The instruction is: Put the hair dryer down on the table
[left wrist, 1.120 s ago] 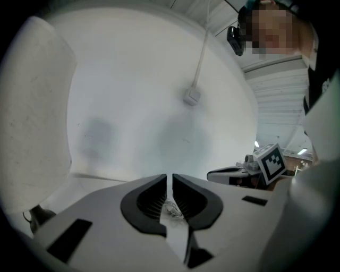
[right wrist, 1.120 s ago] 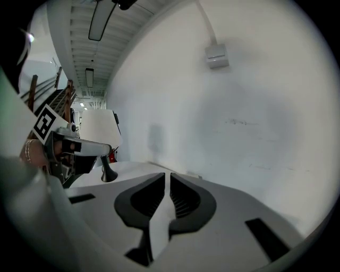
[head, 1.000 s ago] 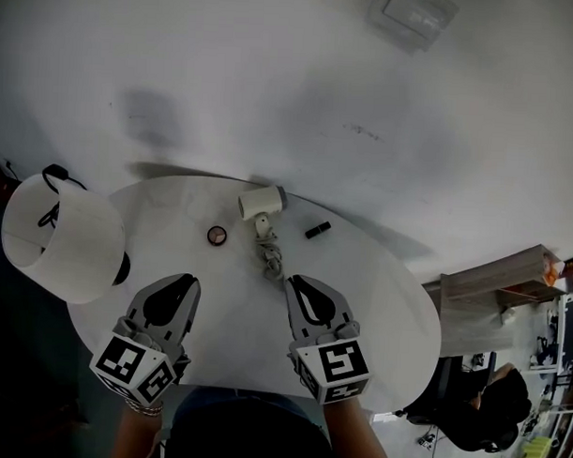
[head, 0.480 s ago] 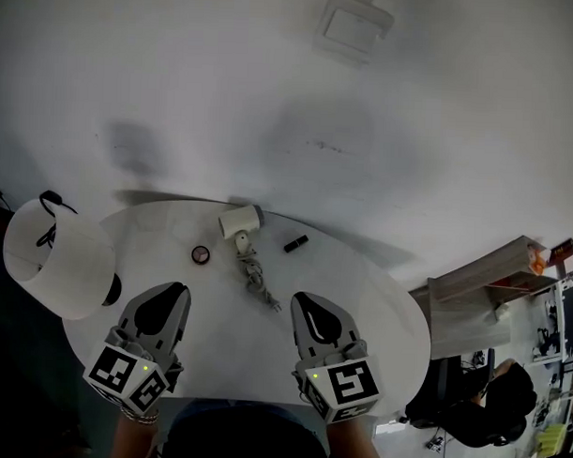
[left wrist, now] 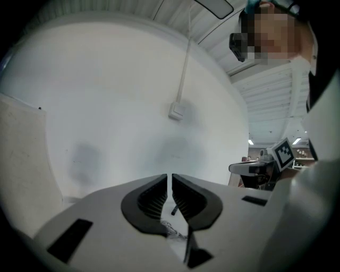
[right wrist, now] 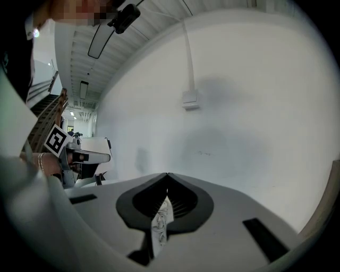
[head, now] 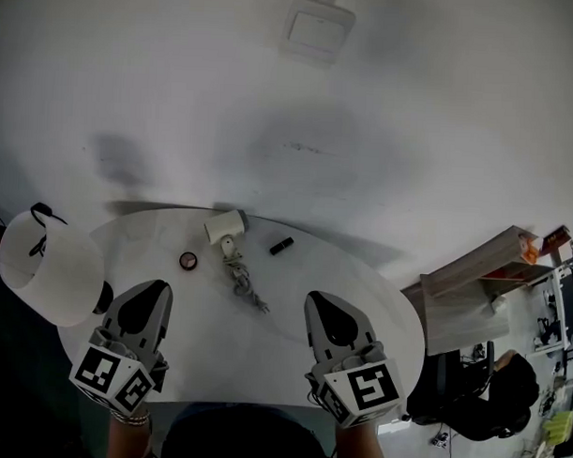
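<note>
The white hair dryer (head: 225,228) lies on its side at the far part of the white oval table (head: 382,321). Its braided cord (head: 243,284) trails toward me. Both grippers hover over the near edge, apart from the dryer. My left gripper (head: 158,286) is shut and empty; in the left gripper view (left wrist: 170,183) only a thin slit shows between the pads. My right gripper (head: 318,298) is shut on nothing, to the right of the cord's end. In the right gripper view (right wrist: 168,175) the jaw tips meet, and a strip of cord (right wrist: 159,223) shows on the table beyond them.
A small round compact (head: 188,260) and a short black tube (head: 282,245) lie near the dryer. A white lampshade-like object (head: 43,266) stands at the table's left edge. A wooden shelf (head: 477,275) and a black chair (head: 477,404) are to the right.
Both grippers have risen and drawn back toward the near edge. The right one has moved right, away from the cord's end. The dryer lies still.
</note>
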`<state>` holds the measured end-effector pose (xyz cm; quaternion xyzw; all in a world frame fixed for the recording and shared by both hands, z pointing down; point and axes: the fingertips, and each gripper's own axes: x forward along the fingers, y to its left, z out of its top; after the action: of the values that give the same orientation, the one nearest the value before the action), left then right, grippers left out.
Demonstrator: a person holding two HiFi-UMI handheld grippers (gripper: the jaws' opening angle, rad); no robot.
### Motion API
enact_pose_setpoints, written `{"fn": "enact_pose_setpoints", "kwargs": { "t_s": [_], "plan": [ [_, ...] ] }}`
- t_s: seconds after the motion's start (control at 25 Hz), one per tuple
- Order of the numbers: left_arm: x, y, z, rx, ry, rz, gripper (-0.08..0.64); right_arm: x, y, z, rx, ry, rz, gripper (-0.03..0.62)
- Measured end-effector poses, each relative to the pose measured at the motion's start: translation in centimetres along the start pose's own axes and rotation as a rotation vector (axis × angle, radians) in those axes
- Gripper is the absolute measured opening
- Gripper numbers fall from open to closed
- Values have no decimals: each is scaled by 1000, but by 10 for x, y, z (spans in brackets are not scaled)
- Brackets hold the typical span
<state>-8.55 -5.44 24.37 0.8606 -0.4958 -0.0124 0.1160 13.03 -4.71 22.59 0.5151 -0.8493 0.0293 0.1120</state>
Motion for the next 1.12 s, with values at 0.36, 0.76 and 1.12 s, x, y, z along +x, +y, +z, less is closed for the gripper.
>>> {"fn": "enact_pose_setpoints", "kwargs": {
  "t_s": [0.36, 0.76, 1.12],
  "plan": [
    [2, 4, 20, 34, -18, 5, 41, -17, -28, 13, -3, -37, -53, 18],
    [-2, 7, 37, 70, -23, 6, 40, -37, -45, 41, -35, -129, -68, 18],
    [-6, 14, 40, 72, -33, 36, 41, -47, -65, 44, -24, -156, -107, 17]
  ]
}}
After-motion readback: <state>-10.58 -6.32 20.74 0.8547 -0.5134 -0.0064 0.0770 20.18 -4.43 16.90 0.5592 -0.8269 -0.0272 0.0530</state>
